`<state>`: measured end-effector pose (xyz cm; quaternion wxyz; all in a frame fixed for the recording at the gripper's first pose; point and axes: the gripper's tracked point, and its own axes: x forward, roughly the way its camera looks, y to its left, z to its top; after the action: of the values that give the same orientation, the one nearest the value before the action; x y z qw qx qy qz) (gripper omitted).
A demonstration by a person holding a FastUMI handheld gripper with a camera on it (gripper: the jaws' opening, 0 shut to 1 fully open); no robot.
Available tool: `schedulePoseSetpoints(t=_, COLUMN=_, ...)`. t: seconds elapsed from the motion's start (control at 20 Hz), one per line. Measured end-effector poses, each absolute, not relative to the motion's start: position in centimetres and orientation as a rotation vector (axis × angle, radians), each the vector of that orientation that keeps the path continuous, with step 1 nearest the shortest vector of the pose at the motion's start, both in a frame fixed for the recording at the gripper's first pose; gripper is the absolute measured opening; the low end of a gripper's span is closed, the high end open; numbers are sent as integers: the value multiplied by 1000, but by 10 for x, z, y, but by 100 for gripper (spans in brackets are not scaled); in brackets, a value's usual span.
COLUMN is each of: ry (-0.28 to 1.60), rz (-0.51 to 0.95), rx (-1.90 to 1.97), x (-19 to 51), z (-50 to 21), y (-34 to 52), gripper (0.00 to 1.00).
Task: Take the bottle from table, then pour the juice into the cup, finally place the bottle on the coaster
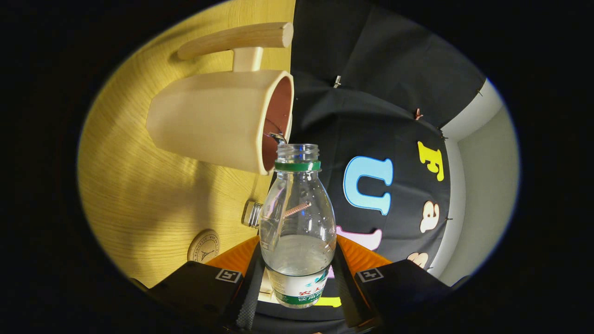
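While tongs grip it, clear plastic bottle meets smooth cup.

Claw clamping bottle beside cup

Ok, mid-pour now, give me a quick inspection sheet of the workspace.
Surface: light wood-grain table; view rolled sideways.
Job's things: uncapped bottle partly full of clear liquid, mouth at the rim of the cup; round coaster bare.
Clutter: small glass jar beside the bottle.
Grippers: gripper shut on the bottle's lower body.
Cables: nothing seen.
Surroundings: black cloth wall, pale wall beyond.
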<state>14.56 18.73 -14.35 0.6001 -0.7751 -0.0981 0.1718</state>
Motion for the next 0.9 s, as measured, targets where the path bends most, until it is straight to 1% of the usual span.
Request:
schedulePoseSetpoints(t=0.5, ry=-239, rz=411, rx=-1844, x=145, z=-141, y=190, gripper=74)
schedulePoseSetpoints(t=0.9, ry=-288, rz=406, rx=-1884, x=141, z=-138, y=198, gripper=74)
